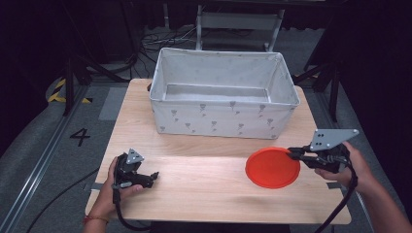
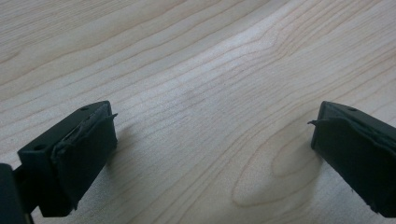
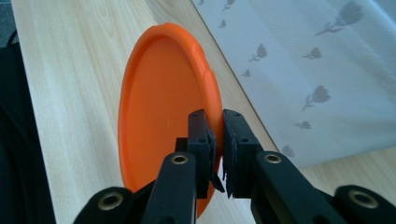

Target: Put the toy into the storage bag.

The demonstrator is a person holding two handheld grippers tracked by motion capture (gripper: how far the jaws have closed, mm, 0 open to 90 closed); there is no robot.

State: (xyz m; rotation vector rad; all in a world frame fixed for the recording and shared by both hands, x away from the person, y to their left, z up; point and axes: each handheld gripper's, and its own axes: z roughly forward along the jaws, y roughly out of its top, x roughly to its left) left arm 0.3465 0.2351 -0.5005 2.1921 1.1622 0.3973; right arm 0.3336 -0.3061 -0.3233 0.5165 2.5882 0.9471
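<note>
An orange plate hangs a little above the wooden table at the right, held by its right rim. My right gripper is shut on that rim; in the right gripper view the two pads pinch the plate's edge, with the plate turned on its side. My left gripper lies low on the table at the front left, pointing right. Its jaws stand wide apart over bare wood, and nothing is between its fingertips.
A large white fabric bin with a small grey print stands at the back of the table, open at the top; its side is close to the plate. Dark floor, cables and stand legs surround the table.
</note>
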